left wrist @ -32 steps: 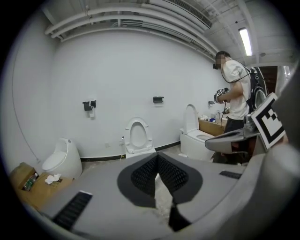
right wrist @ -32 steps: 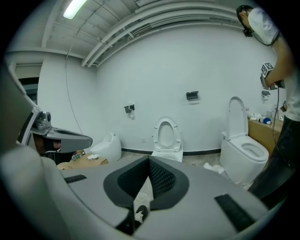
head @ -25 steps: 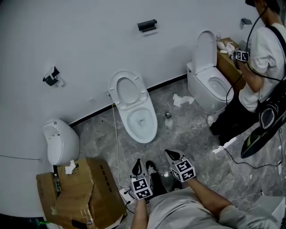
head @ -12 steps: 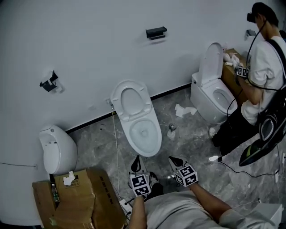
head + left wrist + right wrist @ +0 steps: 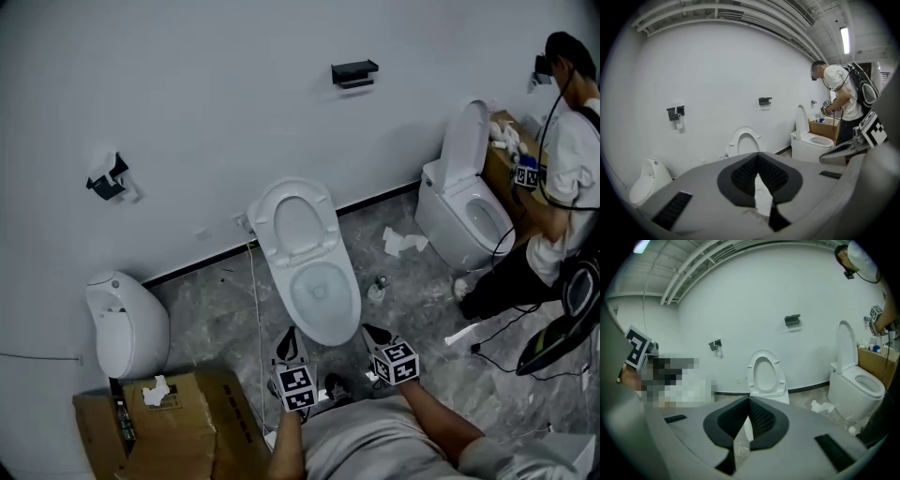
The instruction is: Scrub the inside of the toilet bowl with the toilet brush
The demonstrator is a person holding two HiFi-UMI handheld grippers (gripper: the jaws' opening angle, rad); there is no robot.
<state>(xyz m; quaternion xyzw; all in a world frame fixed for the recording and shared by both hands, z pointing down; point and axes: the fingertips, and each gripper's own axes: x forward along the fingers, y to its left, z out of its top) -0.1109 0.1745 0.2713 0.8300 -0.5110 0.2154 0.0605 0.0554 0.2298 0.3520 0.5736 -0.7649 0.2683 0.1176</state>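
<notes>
Both tools are held side by side at 6 o'clock of the head view, pointing toward 12 o'clock.

- Left tool: the jaws are closed tip to tip. Nothing is gripped.
- Right tool: the jaws are likewise closed tip to tip. Nothing is gripped.

A box is located on the floor at 8 o'clock of the tools. A scrap of paper lies on top of it.

The toilet is positioned just beyond the tool tips at 12 o'clock, apart from both tools. Its seat is raised against the wall, and the bowl is exposed. A cable is routed along the floor at 9 o'clock of the bowl. A small bottle stands at 3 o'clock, just beside the bowl.

A urinal is mounted at 10 o'clock of the tools.

Crumpled tissue lies on the floor at 2 o'clock of the toilet. A second toilet, lid raised, is located beyond the tissue. A person is bent over it.

Two black holders are fixed to the wall: one at 12 o'clock above the toilet, one at 10 o'clock.
</notes>
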